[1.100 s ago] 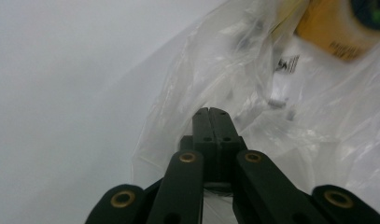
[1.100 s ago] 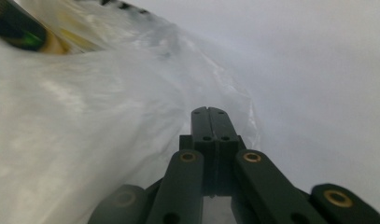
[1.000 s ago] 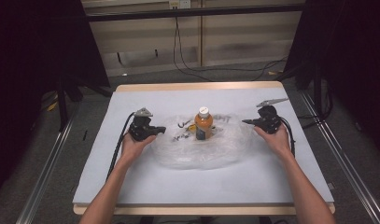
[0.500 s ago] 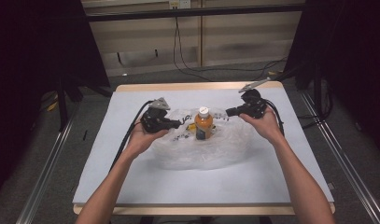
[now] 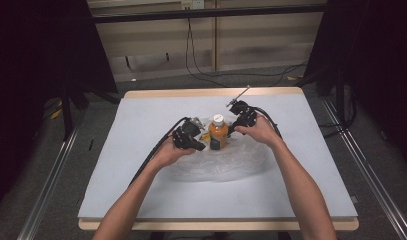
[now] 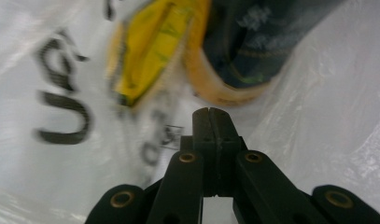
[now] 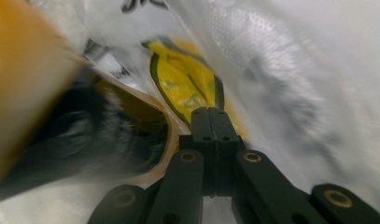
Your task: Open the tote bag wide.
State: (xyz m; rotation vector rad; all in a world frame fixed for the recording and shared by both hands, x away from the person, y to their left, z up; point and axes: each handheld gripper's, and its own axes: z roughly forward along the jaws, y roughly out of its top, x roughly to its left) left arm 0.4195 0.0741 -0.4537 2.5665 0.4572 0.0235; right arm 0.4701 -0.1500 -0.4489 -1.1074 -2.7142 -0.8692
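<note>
An orange-juice bottle with a white cap and a dark label stands upright on a crumpled clear plastic bag in the middle of the table. My left gripper lies close on the bottle's left, my right gripper close on its right. In the left gripper view the jaws are shut with nothing between them, just short of the bottle's base and a yellow packet under the film. The right gripper is likewise shut and empty, its tips at the yellow packet, with the bottle blurred at the left.
The light-blue mat covers the wooden table. Black lettering is printed on the bag. Cables trail from both grippers, and more run over the floor behind the table. Dark frames stand at both sides.
Both hands have moved inward from the bag's outer sides and now flank the bottle closely. The bottle has stayed upright in place. Both pairs of jaws have stayed shut.
</note>
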